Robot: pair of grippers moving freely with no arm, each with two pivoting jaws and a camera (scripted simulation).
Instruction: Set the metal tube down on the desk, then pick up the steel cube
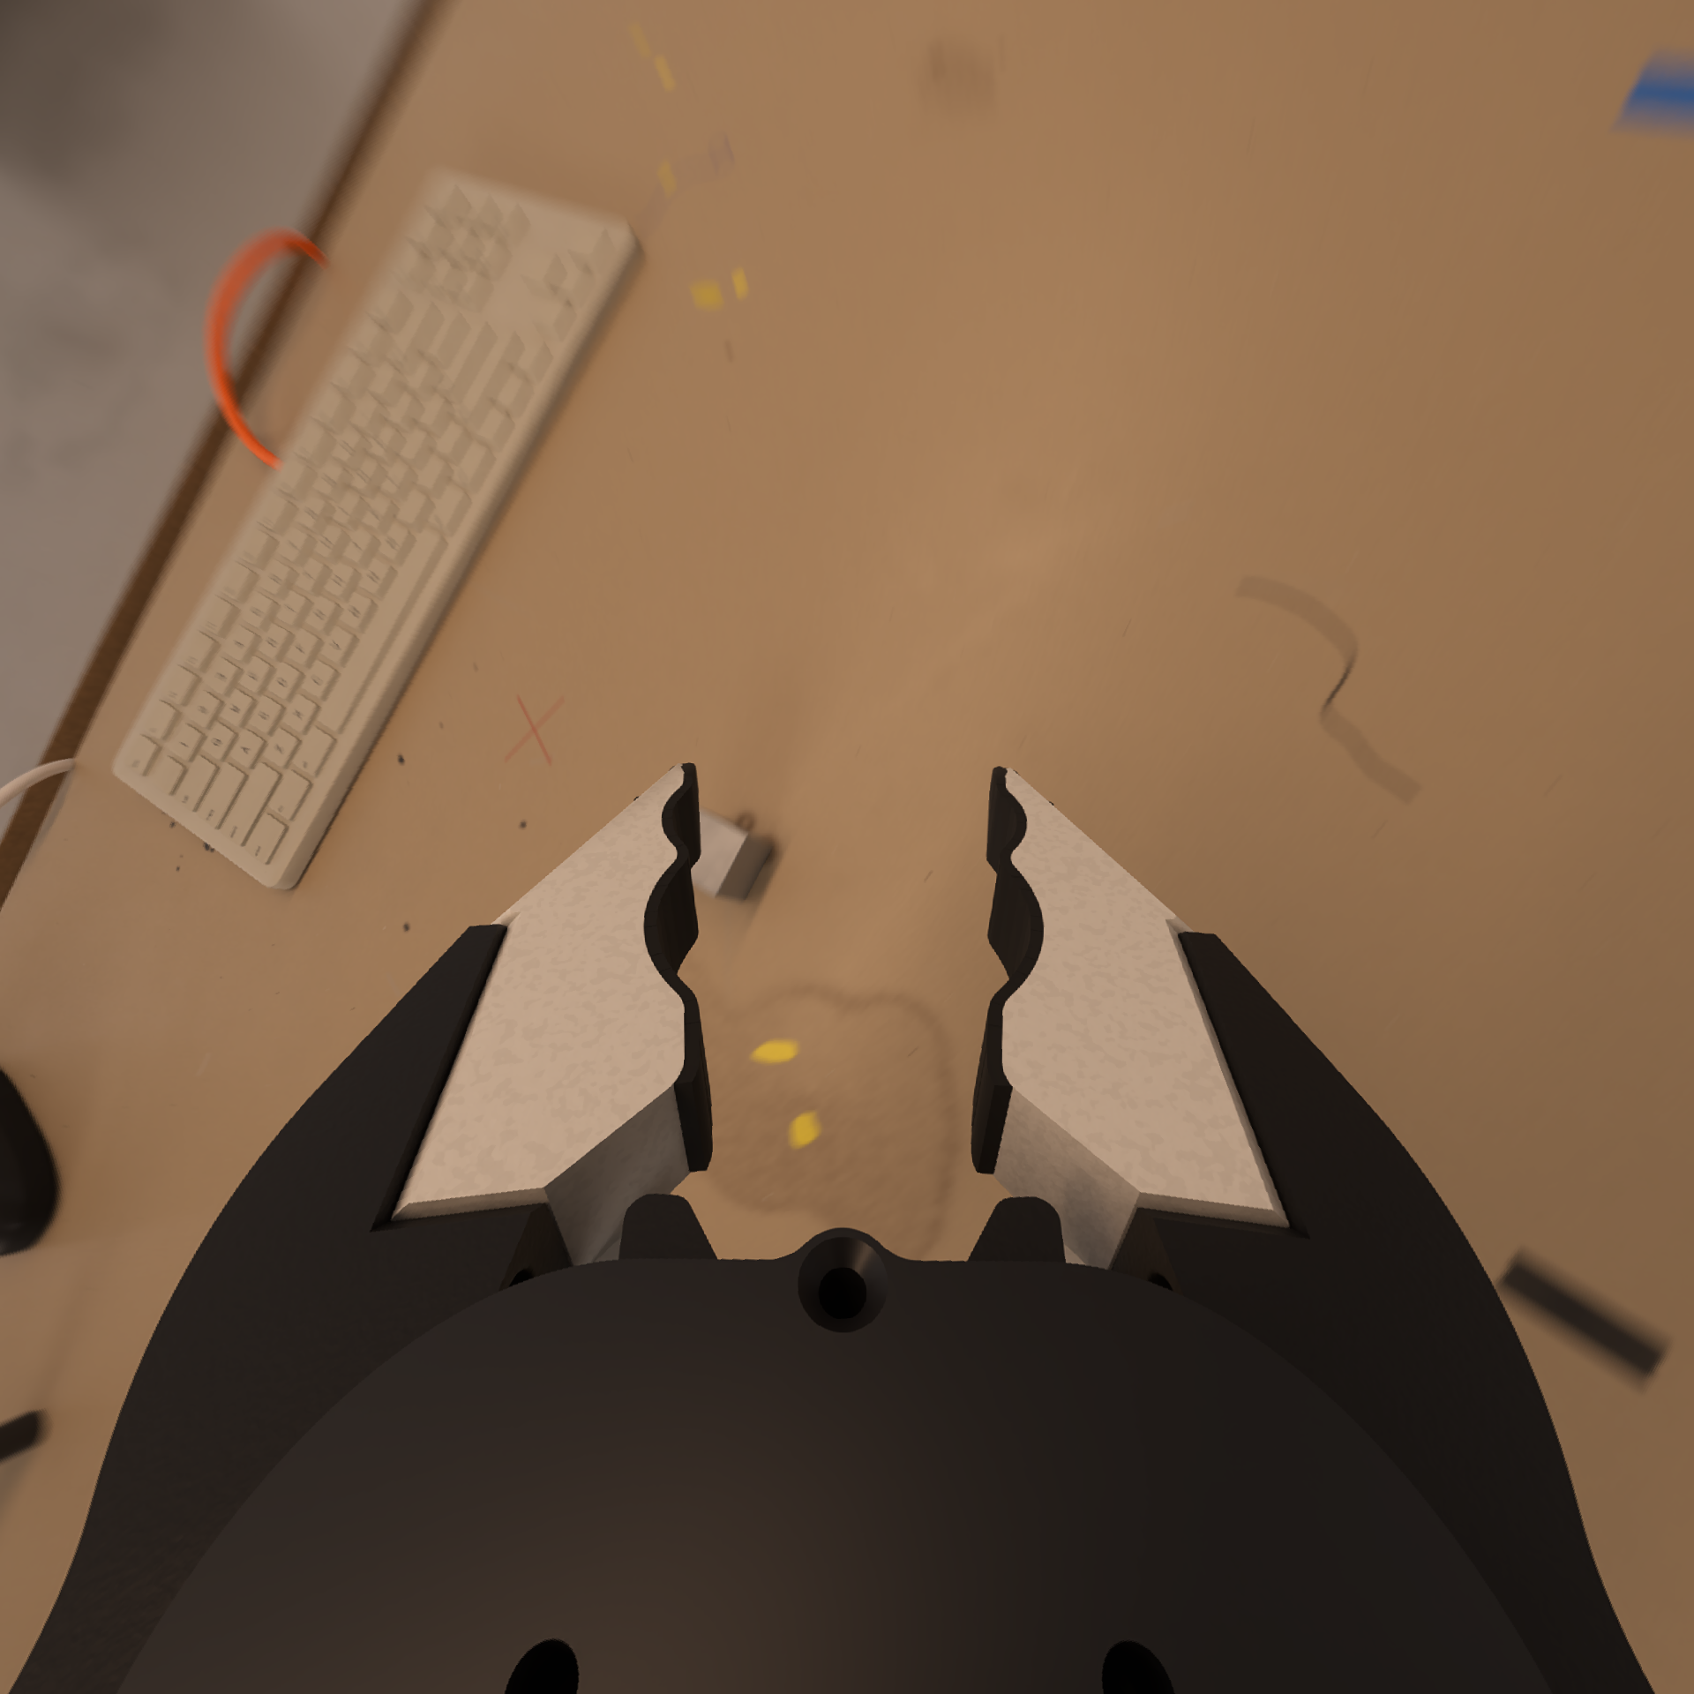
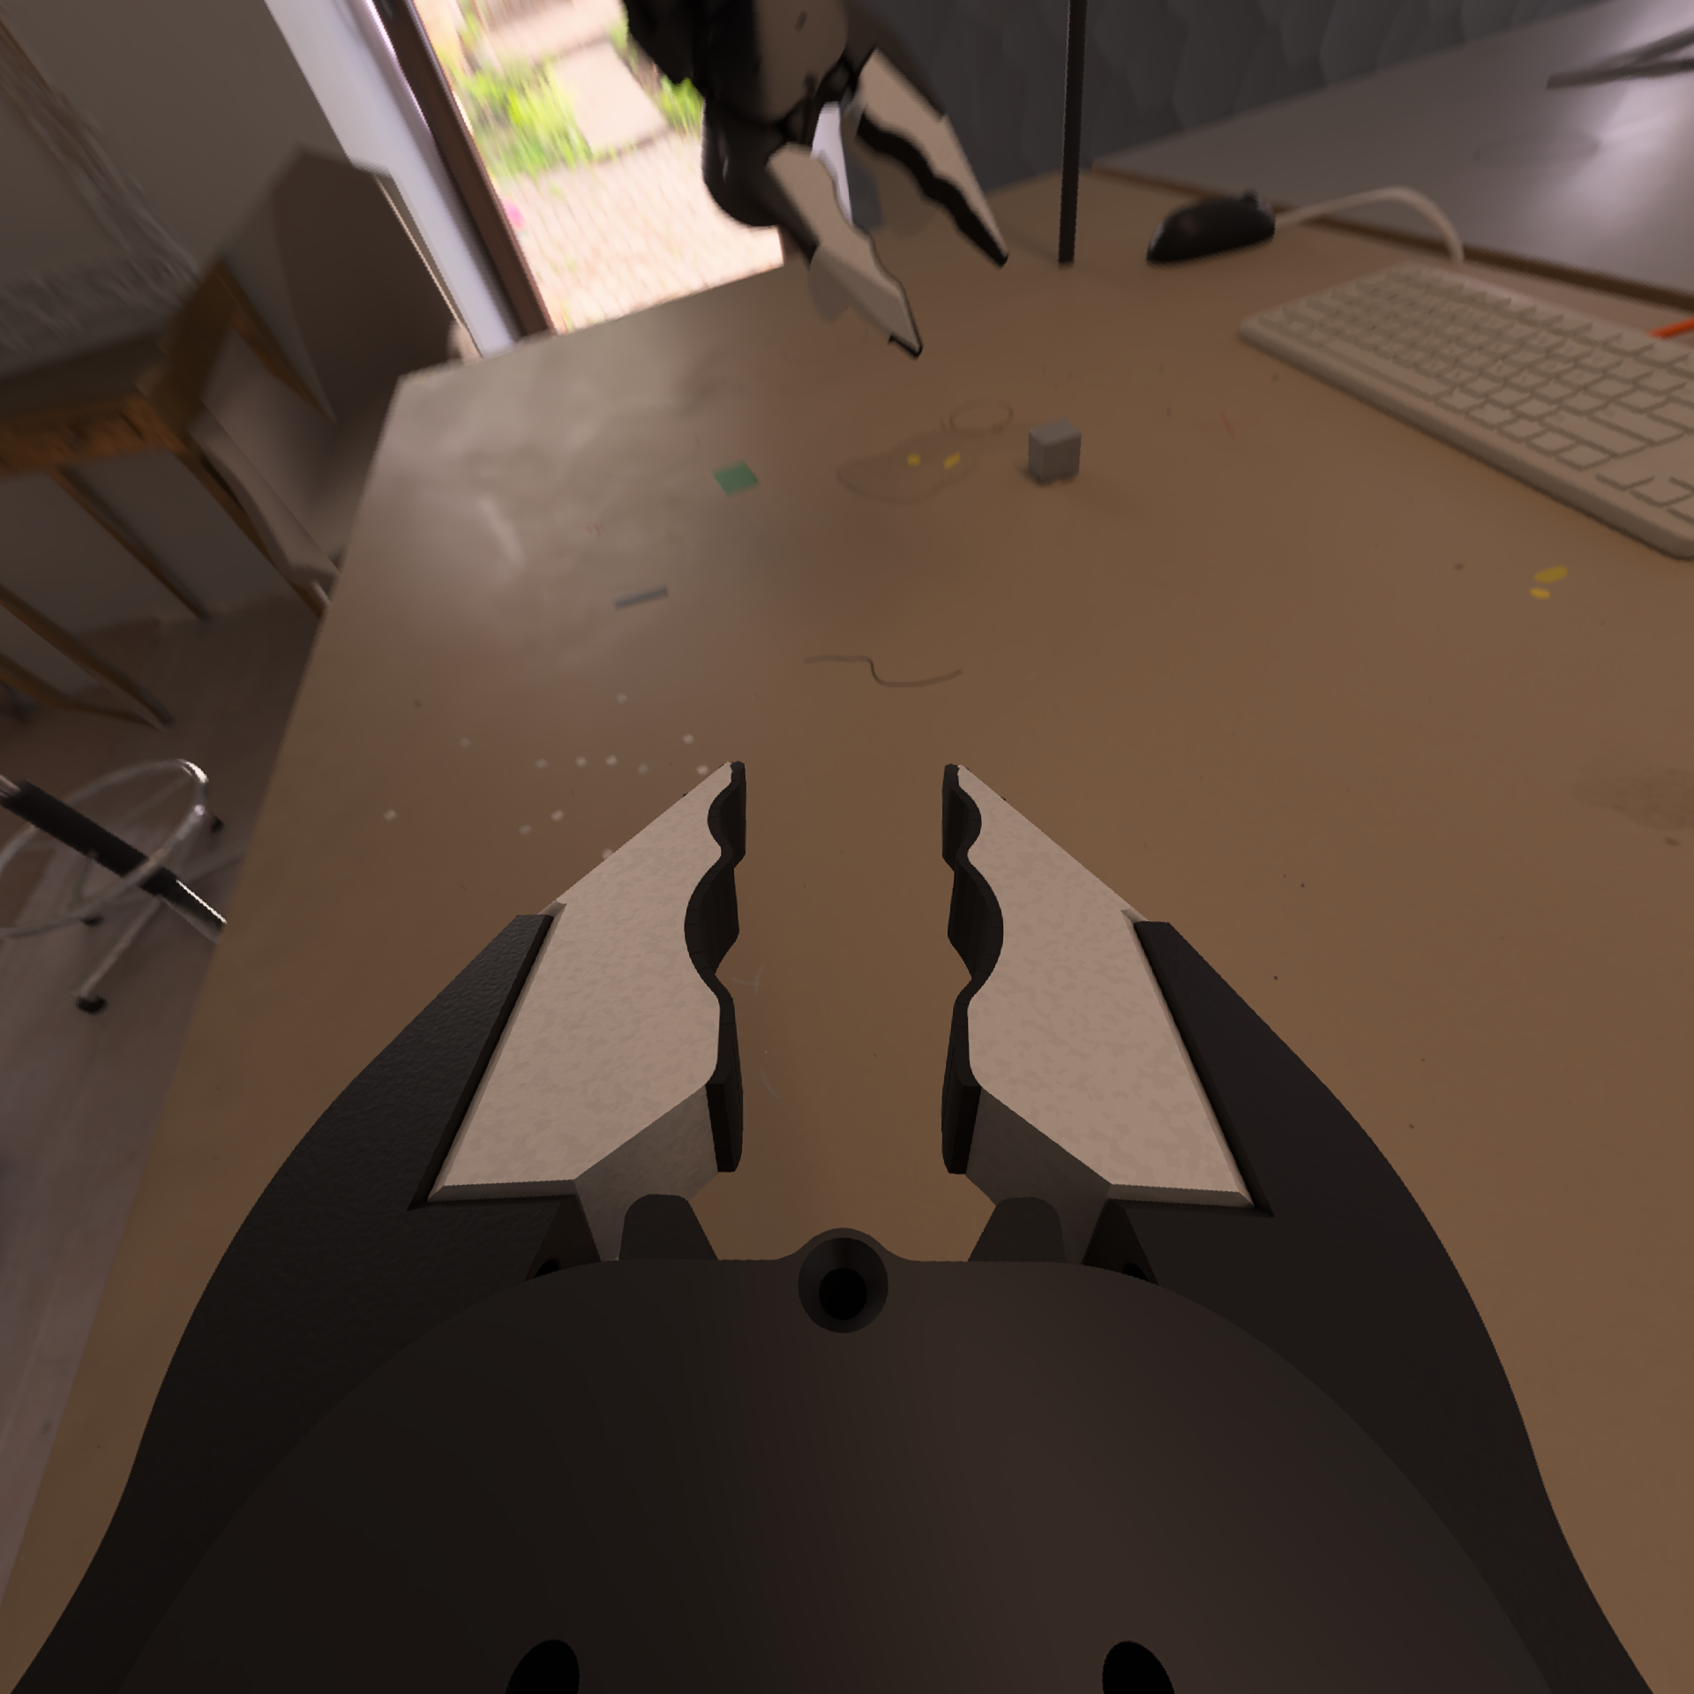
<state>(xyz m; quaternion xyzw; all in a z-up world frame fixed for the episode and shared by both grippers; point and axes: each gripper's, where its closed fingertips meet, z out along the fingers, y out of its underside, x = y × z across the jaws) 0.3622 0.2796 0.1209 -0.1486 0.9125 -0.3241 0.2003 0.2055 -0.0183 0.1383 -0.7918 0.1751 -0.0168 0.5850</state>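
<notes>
The steel cube (image 2: 1054, 451), small and grey, sits on the tan desk (image 2: 1192, 825) beside a faint stain. In the left wrist view the cube (image 1: 736, 857) is partly hidden behind the left finger, off to the left of the gap. My left gripper (image 1: 843, 775) is open and empty above the desk; in the right wrist view it (image 2: 958, 302) hovers above and just left of the cube. My right gripper (image 2: 843, 770) is open and empty over the near desk. A thin dark rod (image 2: 1068, 137) stands upright at the back; I cannot tell if it is the metal tube.
A white keyboard (image 1: 367, 541) (image 2: 1503, 385) lies beside the cube, with a black mouse (image 2: 1210, 225) and white cable behind it. An orange cable (image 1: 229, 348) loops over the desk edge. A wire stool (image 2: 110, 852) and wooden furniture stand off the desk's left side.
</notes>
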